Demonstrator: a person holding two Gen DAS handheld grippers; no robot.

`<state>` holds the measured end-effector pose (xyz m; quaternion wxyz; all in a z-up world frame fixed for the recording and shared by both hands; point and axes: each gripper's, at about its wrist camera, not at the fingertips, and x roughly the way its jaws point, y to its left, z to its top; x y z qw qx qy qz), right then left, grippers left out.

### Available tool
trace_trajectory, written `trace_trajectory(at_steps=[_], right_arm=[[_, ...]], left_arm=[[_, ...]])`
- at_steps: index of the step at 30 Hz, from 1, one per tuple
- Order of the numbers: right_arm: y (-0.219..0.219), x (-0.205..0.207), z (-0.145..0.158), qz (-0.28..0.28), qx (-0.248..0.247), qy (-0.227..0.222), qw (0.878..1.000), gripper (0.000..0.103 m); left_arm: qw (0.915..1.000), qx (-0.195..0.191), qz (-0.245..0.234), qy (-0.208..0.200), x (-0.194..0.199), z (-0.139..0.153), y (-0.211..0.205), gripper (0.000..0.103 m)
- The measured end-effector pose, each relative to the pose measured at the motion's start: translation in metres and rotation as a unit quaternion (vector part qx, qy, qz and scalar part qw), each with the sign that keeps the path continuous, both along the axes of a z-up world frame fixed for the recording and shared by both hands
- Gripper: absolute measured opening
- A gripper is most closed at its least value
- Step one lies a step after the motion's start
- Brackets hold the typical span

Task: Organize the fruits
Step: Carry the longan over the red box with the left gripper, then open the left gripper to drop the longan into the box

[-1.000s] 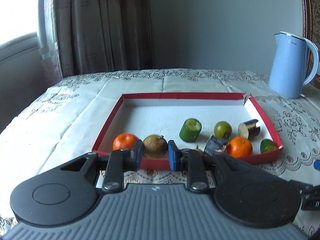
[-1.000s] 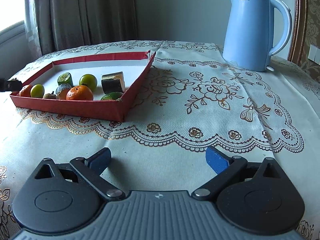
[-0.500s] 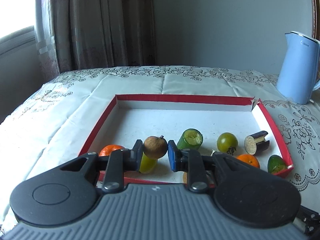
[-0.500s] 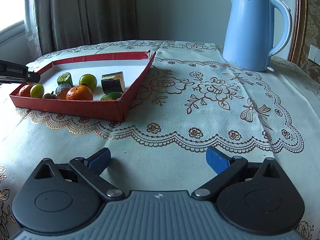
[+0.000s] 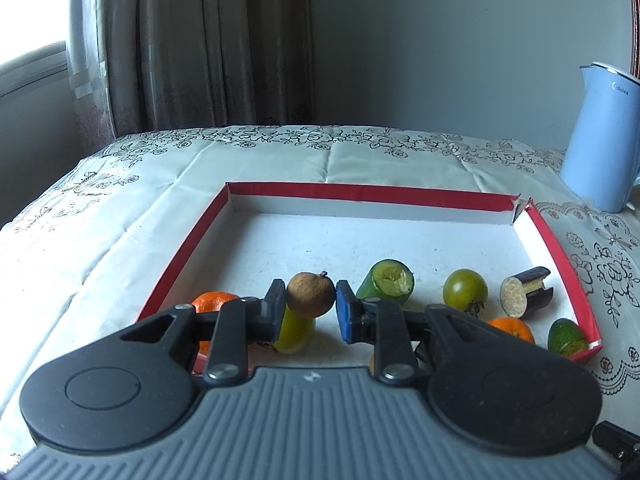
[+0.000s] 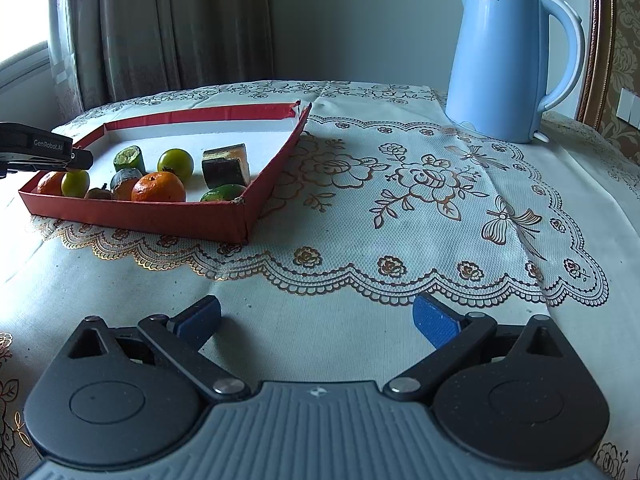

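My left gripper (image 5: 310,301) is shut on a small round brown fruit (image 5: 310,295) and holds it over the near part of the red-rimmed tray (image 5: 360,192). Below it in the tray lie a yellow-green fruit (image 5: 294,330), an orange (image 5: 212,302), a cut cucumber piece (image 5: 386,282), a green tomato (image 5: 464,294), an eggplant piece (image 5: 524,298), a second orange (image 5: 512,330) and a green half fruit (image 5: 566,336). In the right wrist view the left gripper's tip (image 6: 80,159) reaches over the tray's left end (image 6: 140,216). My right gripper (image 6: 316,316) is open above the tablecloth with nothing between its fingers.
A light blue kettle (image 6: 512,60) stands at the back right of the table, right of the tray. A lace cloth with gold flowers (image 6: 420,184) covers the table between the tray and the kettle. A curtain (image 5: 208,40) and a window lie behind the table.
My left gripper has carried the brown fruit forward over the tray's near rim, and it now hangs above the tray floor. The right gripper has not moved.
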<state>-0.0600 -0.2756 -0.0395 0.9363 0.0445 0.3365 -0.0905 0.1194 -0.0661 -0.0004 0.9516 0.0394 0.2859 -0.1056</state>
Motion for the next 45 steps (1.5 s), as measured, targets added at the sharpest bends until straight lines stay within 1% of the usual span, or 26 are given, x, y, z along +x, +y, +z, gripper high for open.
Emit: trace_trajectory(at_steps=[5,15,24,27,29,30,31,33,34,38,42,44,45], right_arm=[[0.000,0.000,0.000,0.000,0.001,0.000,1.000,0.103],[0.000,0.001,0.000,0.000,0.001,0.000,1.000,0.103],[-0.002,0.001,0.001,0.000,0.007,-0.003,1.000,0.103],[-0.002,0.001,0.001,0.000,0.007,-0.003,1.000,0.103],[-0.002,0.001,0.001,0.000,0.007,-0.003,1.000,0.103],[-0.002,0.001,0.001,0.000,0.007,-0.003,1.000,0.103],[-0.002,0.001,0.001,0.000,0.007,-0.003,1.000,0.103],[-0.002,0.001,0.001,0.000,0.008,-0.004,1.000,0.103],[-0.002,0.001,0.001,0.000,0.008,-0.004,1.000,0.103],[-0.002,0.001,0.001,-0.001,0.009,-0.004,1.000,0.103],[-0.002,0.001,0.001,-0.001,0.010,-0.004,1.000,0.103],[-0.002,0.001,0.001,-0.001,0.010,-0.005,1.000,0.103],[-0.002,0.001,0.001,-0.001,0.010,-0.005,1.000,0.103]], left_arm=[[1.0000,-0.007,0.000,-0.007,0.000,-0.002,0.001,0.024],[0.9998,-0.018,0.010,-0.002,0.011,0.003,0.004,0.024],[0.9996,0.009,0.021,-0.014,0.023,0.016,-0.007,0.024],[0.9993,0.020,0.030,-0.009,0.029,0.015,-0.009,0.024],[0.9990,0.024,0.037,-0.002,0.034,0.012,-0.010,0.029],[0.9988,0.026,0.041,0.001,0.037,0.011,-0.010,0.039],[0.9987,0.026,0.043,0.002,0.038,0.009,-0.010,0.053],[0.9984,0.027,0.049,-0.001,0.039,0.007,-0.009,0.069],[0.9983,0.029,0.051,-0.001,0.039,0.006,-0.009,0.072],[0.9979,0.037,0.052,0.004,0.041,0.000,-0.011,0.073],[0.9977,0.037,0.056,0.009,0.041,-0.003,-0.010,0.077],[0.9978,0.035,0.056,0.009,0.039,-0.002,-0.009,0.081],[0.9979,0.033,0.055,0.007,0.037,0.000,-0.008,0.085]])
